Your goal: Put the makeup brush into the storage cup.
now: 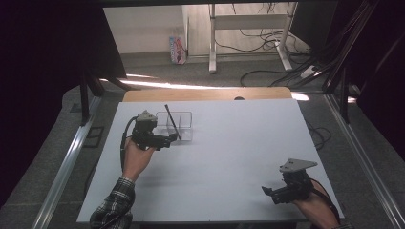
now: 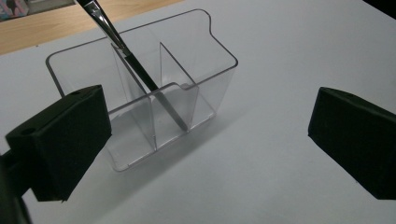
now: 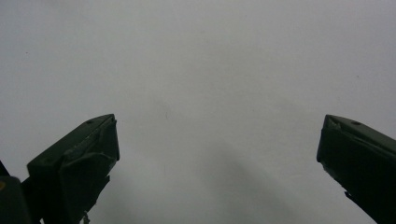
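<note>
While the pictures give the tool's tip poorly, these lines hold what is plain.

Left gripper (image 1: 167, 140): held just before the clear organiser; its jaws stand wide apart with nothing between them.
Clear organiser (image 2: 205, 56): a see-through plastic box with inner dividers, standing upright on the white worktop (image 1: 229, 152) towards its far left part; in the left gripper view it sits between the jaws but farther off, touching neither.
Brush (image 2: 135, 65): a slim tool with a shiny metal neck, probably a paintbrush, leaning tilted in a middle compartment, its lower end on the box floor and its dark handle (image 1: 168, 113) rising above the rim.
Right gripper (image 1: 268, 192): near the worktop's right front corner, well apart from the box; jaws spread wide over bare white surface, holding nothing.
</note>
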A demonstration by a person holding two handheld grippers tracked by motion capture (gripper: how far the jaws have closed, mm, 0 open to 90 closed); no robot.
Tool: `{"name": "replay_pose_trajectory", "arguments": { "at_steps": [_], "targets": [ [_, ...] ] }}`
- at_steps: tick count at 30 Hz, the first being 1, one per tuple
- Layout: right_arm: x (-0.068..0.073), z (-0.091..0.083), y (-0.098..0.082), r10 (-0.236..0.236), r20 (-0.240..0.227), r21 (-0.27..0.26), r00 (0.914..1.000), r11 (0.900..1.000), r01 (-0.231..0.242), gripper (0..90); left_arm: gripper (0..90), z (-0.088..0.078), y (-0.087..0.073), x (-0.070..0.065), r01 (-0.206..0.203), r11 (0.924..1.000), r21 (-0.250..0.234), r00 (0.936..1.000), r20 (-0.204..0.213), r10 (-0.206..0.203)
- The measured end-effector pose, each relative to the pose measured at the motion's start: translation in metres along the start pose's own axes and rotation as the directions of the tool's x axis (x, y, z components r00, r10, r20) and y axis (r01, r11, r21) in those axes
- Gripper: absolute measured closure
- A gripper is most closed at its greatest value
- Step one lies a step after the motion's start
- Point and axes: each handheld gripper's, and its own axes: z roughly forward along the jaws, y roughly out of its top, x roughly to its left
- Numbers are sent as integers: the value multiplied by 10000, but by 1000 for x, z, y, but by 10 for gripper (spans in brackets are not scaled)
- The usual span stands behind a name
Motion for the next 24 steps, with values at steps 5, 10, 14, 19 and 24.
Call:
{"name": "replay_pose_trajectory", "arguments": {
  "at_steps": [5,10,14,19,24],
  "targets": [
    [-1,-1,0,28,31,-54,10000,10000,-28,0,0,-1,-4,-4,-151,9999,30,9999,-80,152],
    [-3,-2,0,145,33,-194,9999,9997,-145,0,1,0,-10,-7,-124,9999,-43,9999,-59,124],
    [-3,-3,0,270,1,-211,9996,9994,-270,0,1,3,-15,-8,-90,9999,57,10000,-34,90],
    [-4,-4,0,343,75,-262,9994,9991,-340,0,1,2,-19,-9,-83,9999,69,10000,-4,83],
    [-4,-4,0,414,65,-276,9991,9988,-412,0,1,2,-25,-10,-127,9996,244,9999,-2,128]
  ]
}}
